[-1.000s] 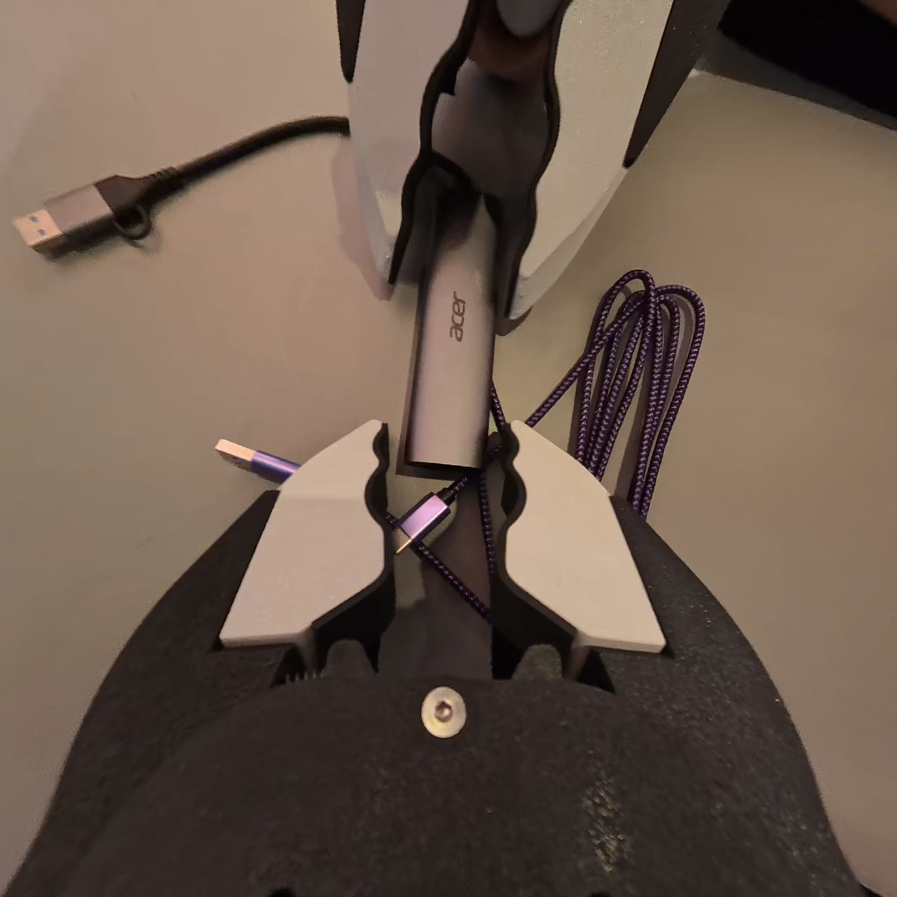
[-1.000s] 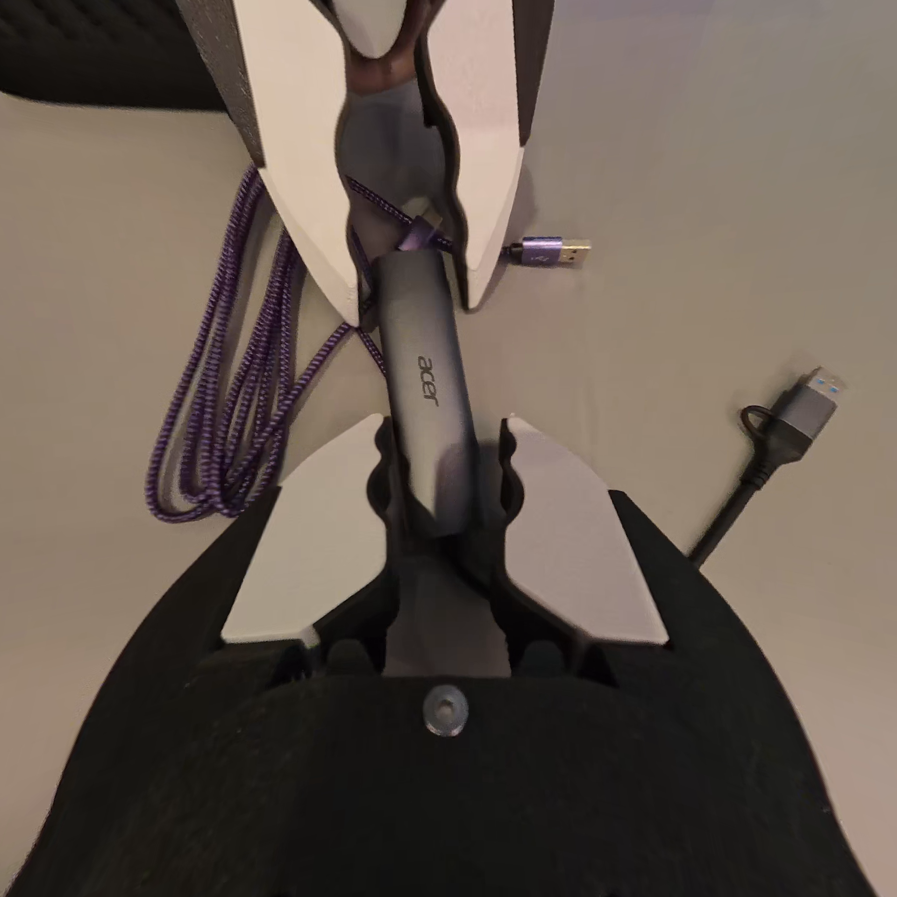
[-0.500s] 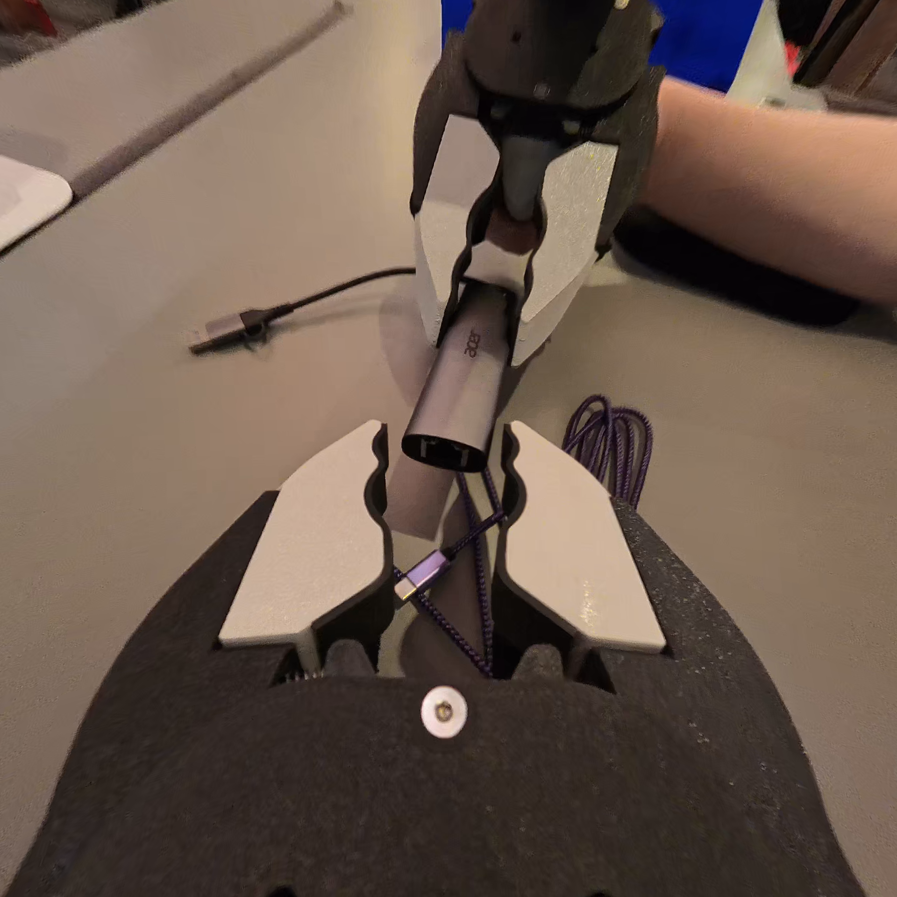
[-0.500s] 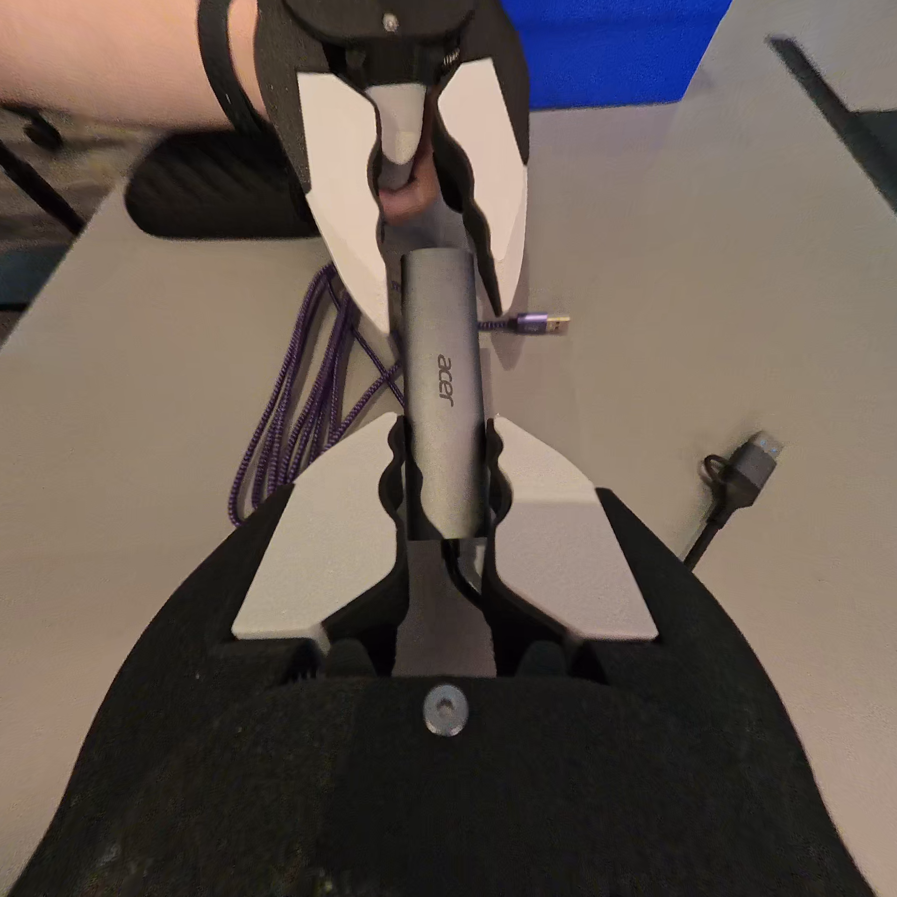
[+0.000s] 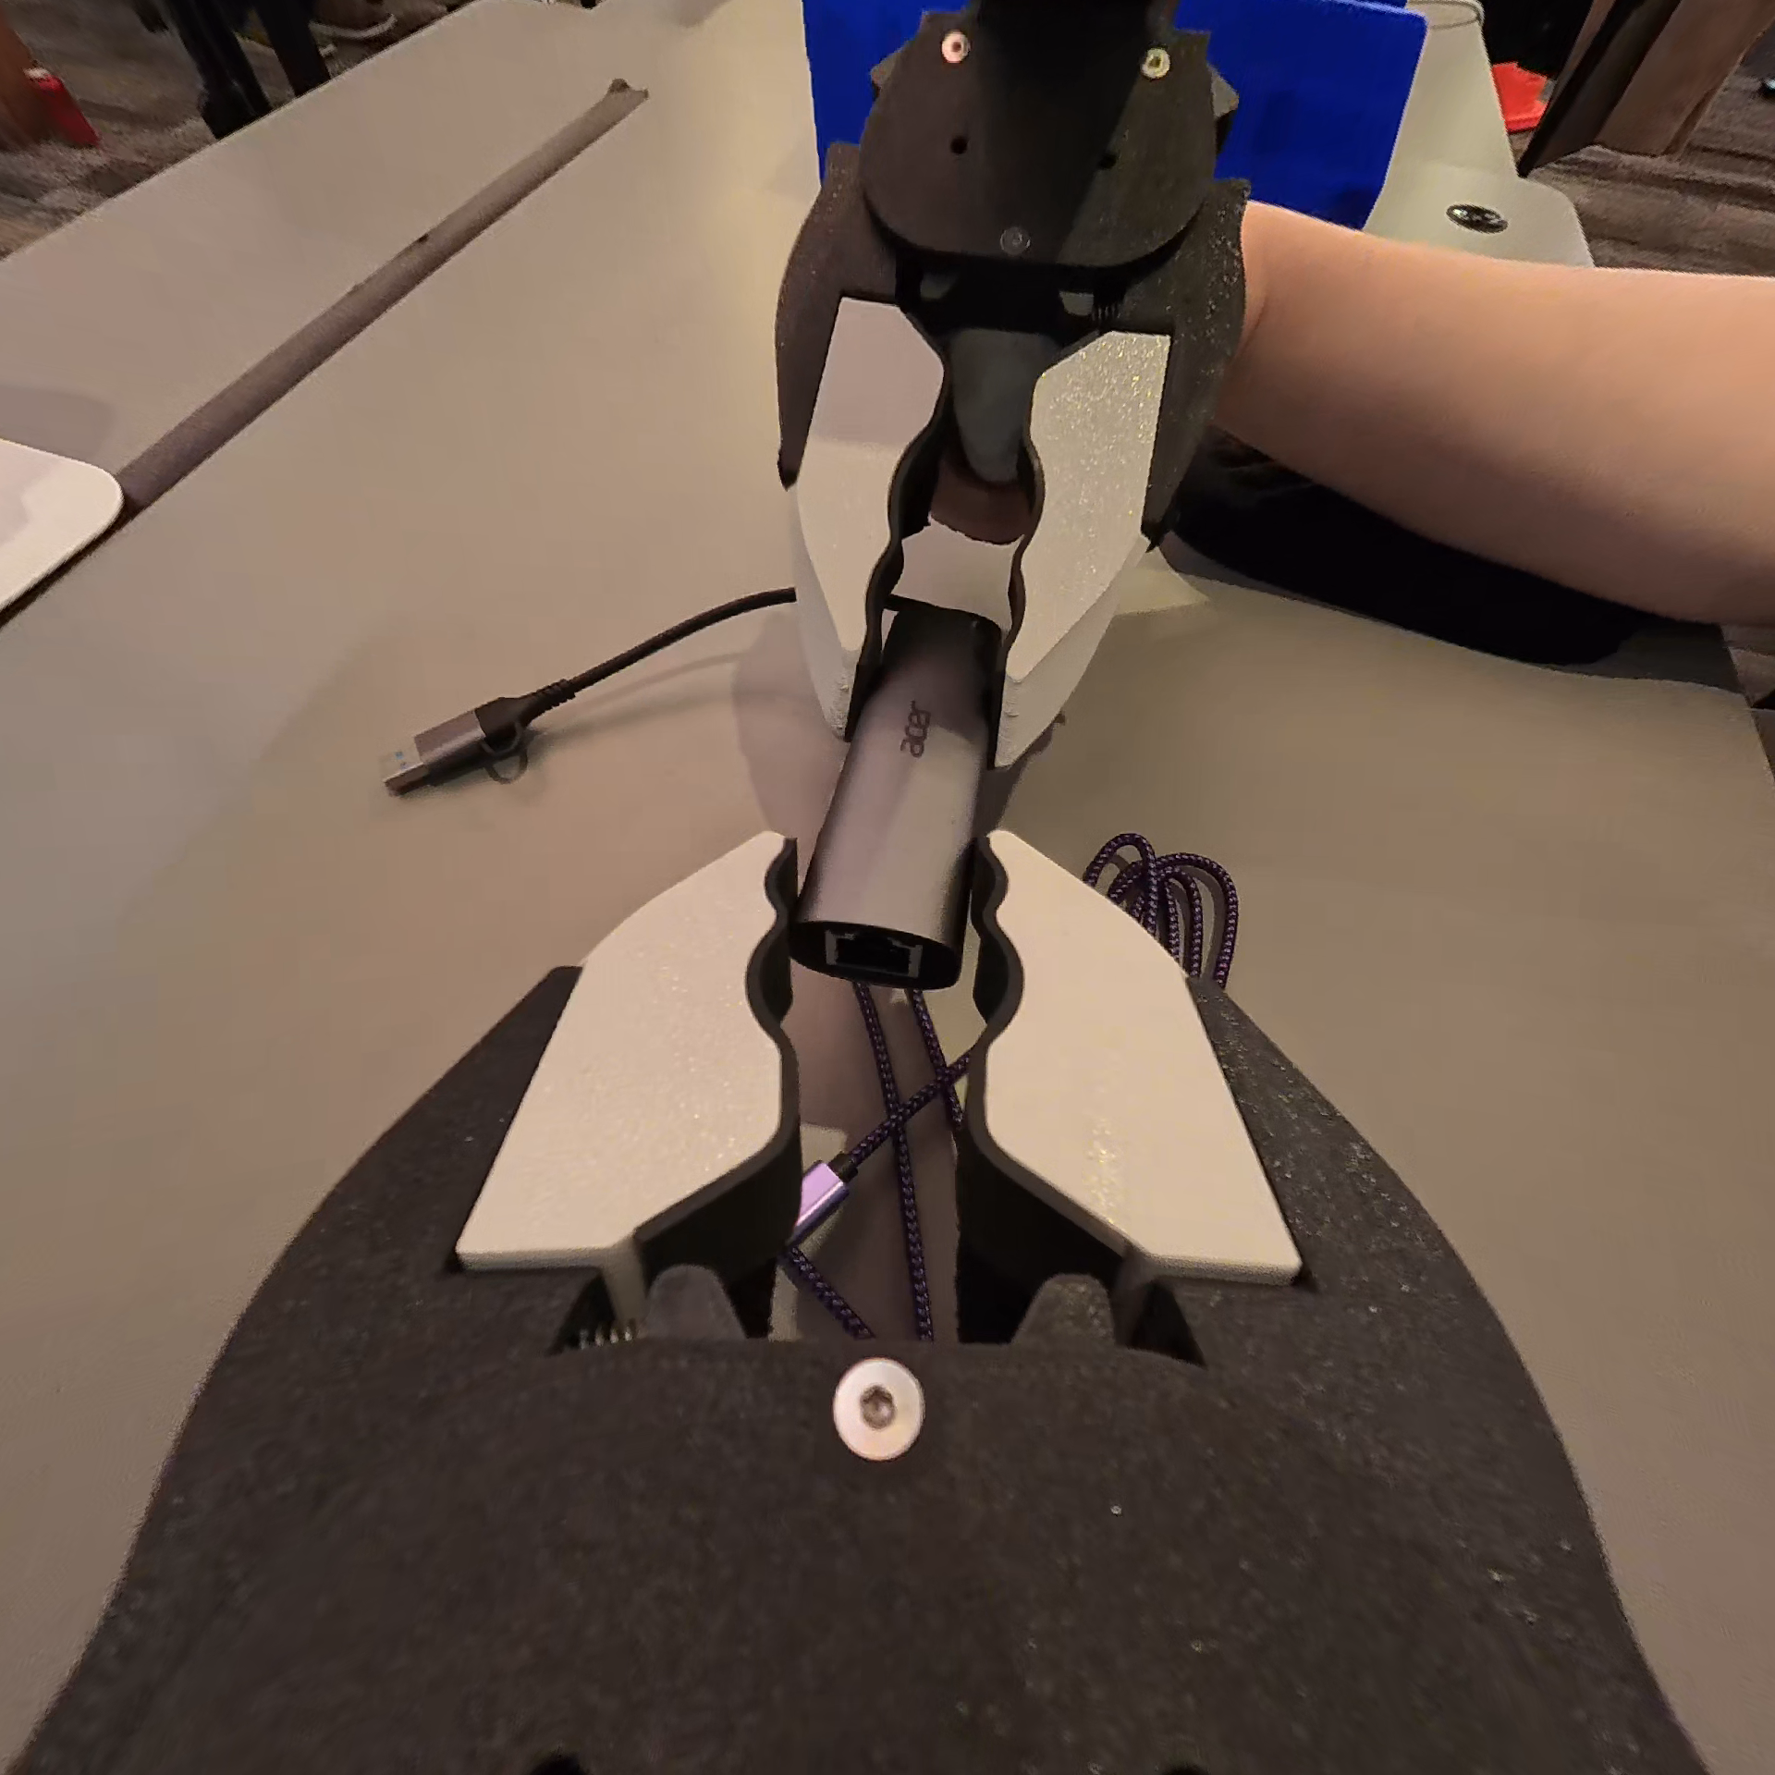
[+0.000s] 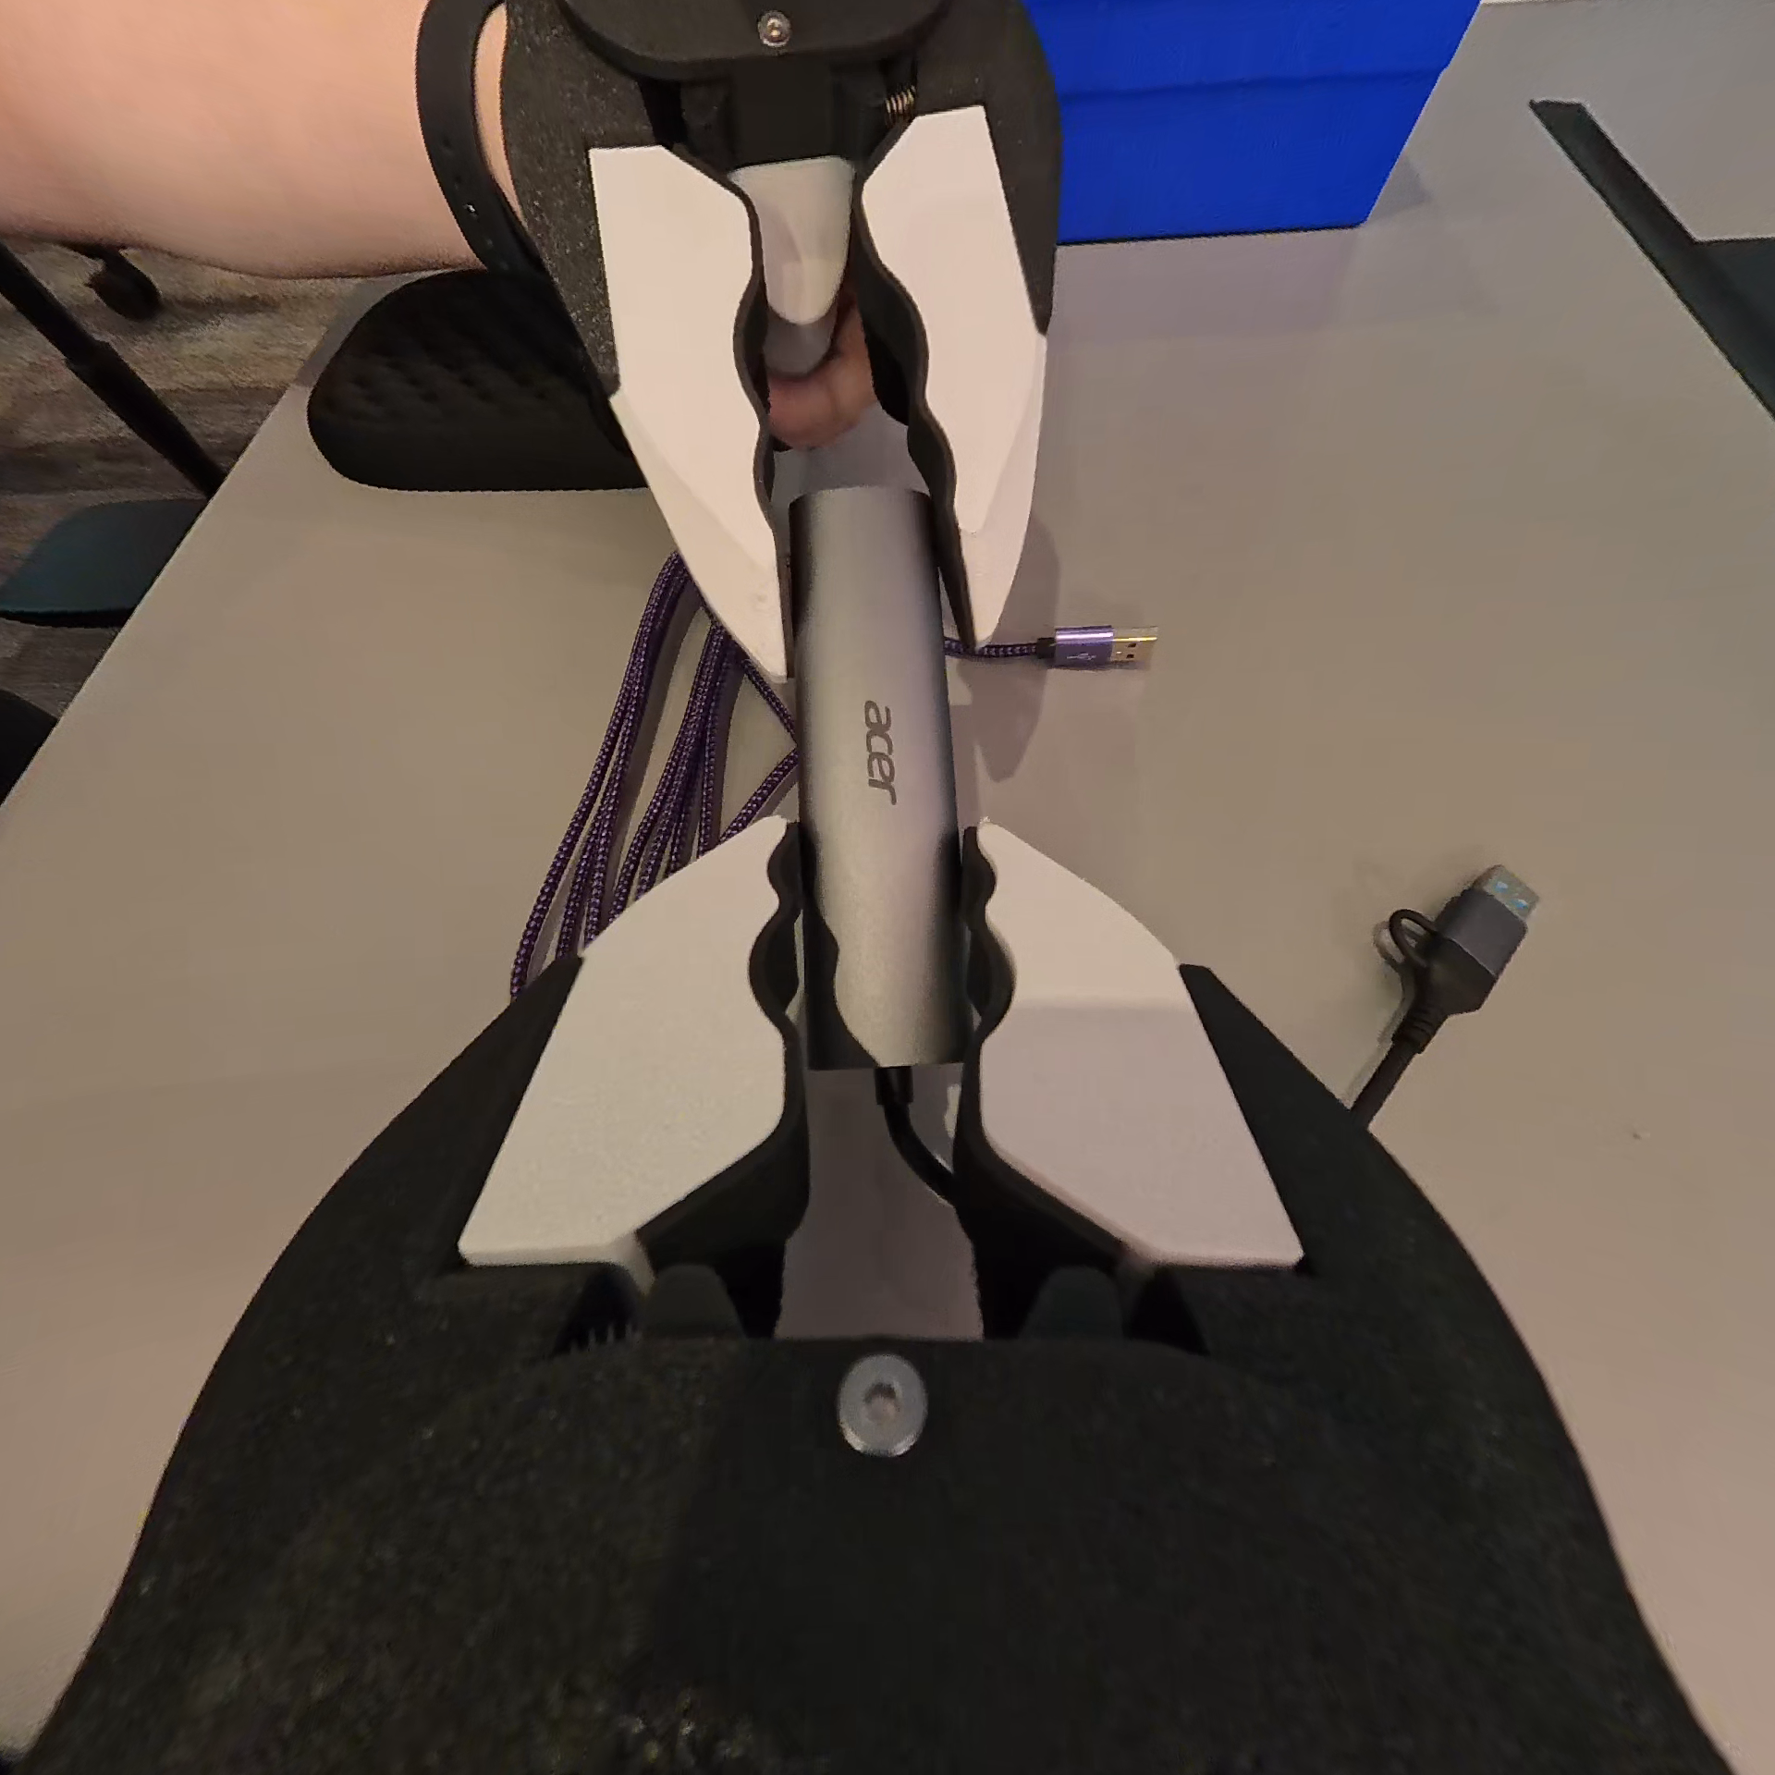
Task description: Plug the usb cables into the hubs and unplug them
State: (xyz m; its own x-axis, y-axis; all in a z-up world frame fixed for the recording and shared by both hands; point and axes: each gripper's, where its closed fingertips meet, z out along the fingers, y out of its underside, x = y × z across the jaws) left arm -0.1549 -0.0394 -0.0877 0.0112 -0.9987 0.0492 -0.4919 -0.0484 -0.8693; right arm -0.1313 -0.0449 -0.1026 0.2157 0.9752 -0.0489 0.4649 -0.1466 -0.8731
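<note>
a slim grey metal usb hub [image 6: 879, 826] is held above the grey desk [image 6: 1345, 595], lifted clear of it, and serves as the landmark here. its cable end is clamped between the jaws of the right gripper [image 6: 879, 855], which are closed on its sides. its far end, with a network socket, lies between the jaws of the left gripper [image 5: 884, 860]; whether these are pressing on it cannot be told. below the hub, on the desk, a coiled purple braided cable [image 6: 653, 768] is seen, its purple usb plug [image 6: 1105, 645] lying to the hub's right in the right wrist view. the hub's own black cable with a grey plug [image 6: 1484, 927] rests farther right.
</note>
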